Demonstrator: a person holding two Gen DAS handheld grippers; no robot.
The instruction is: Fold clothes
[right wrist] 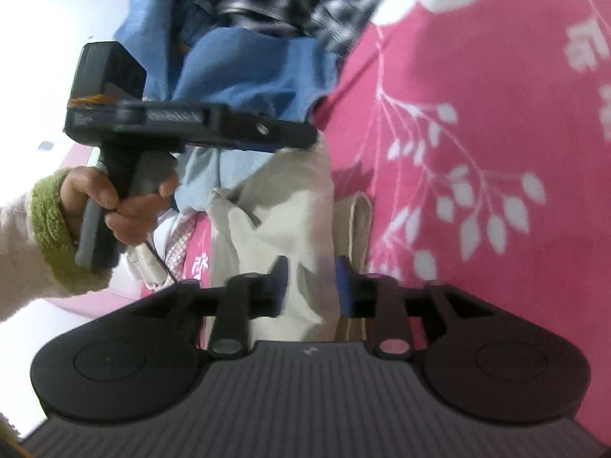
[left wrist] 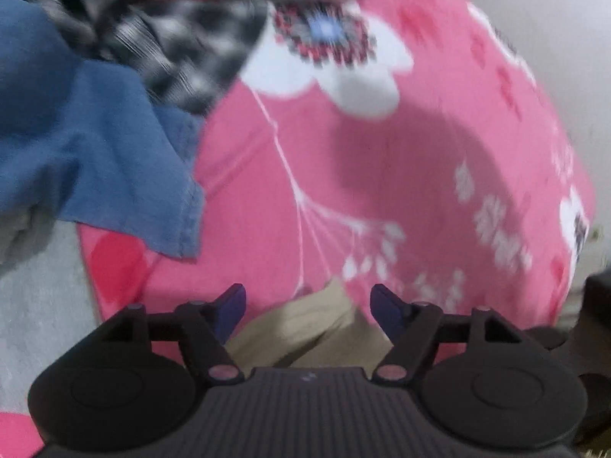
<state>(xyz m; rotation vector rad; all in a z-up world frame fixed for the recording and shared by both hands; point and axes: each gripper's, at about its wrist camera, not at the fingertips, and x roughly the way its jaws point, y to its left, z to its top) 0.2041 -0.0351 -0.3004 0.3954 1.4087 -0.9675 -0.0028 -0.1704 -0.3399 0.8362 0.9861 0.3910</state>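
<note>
Left wrist view: the left gripper (left wrist: 308,305) is hovering with its fingers (left wrist: 233,301) spread apart and nothing pinched between them. A beige garment (left wrist: 305,332) is lying in the gap, low between the fingers, on a pink floral sheet (left wrist: 382,175). A blue garment (left wrist: 114,160) is sprawling at 9 to 10 o'clock, its hem overlapping the sheet, and a black-and-white checked garment (left wrist: 179,57) is lying beyond it at 11 o'clock. Motion blur is softening the whole view.

Right wrist view: the right gripper (right wrist: 311,282) is pinching the beige garment (right wrist: 282,206), its fingers (right wrist: 343,286) drawn close on a fold of the cloth. At 9 to 10 o'clock a hand (right wrist: 114,198) with a green cuff (right wrist: 51,217) is holding the left gripper's handle (right wrist: 114,198). The blue garment (right wrist: 248,72) is lying at 12 o'clock, the checked garment (right wrist: 343,11) just past it, and the pink sheet (right wrist: 477,133) is filling the side from 1 to 4 o'clock.
</note>
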